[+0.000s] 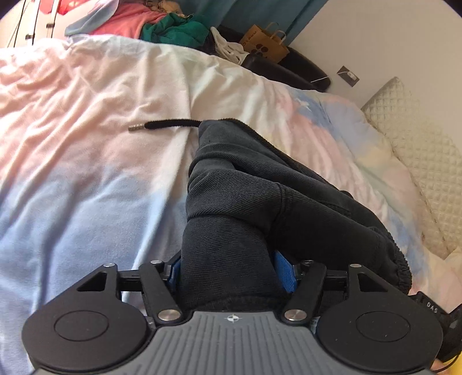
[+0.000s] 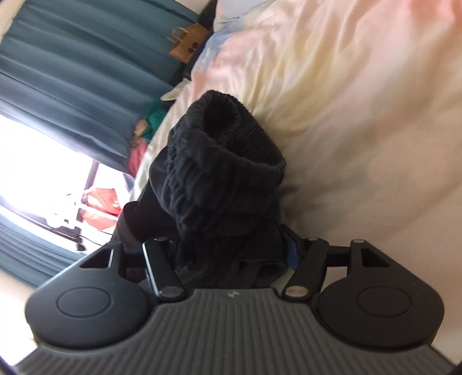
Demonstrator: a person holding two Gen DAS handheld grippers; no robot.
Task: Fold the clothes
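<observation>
Both grippers clamped on the same black sweatpants (image 1: 260, 187), stretched out over the pastel duvet (image 1: 86, 173) of the bed. Left gripper (image 1: 231, 274) pinching a thick roll of dark fabric between its blue pads, jaws closed down about as far as the bunched cloth allows. From there, long axis running straight ahead and slightly right, away from the jaws, ending near the drawstring (image 1: 170, 124) lying loose on the duvet with its metal tip pointing left. Right gripper (image 2: 234, 253) gripping a wad of the same garment too, jaws squeezed onto it, with the elastic cuff (image 2: 225, 138) standing up just beyond the jaws, opening facing the camera. Looks like mid-fold, garment lifted a bit at both ends rather than flat. Neither hand really nearer, both already on it. Next move probably hinges on bringing one held end over toward the other along that long axis. Clothes pile (image 1: 161, 26) and paper bag (image 1: 265, 41) well beyond the far edge.
</observation>
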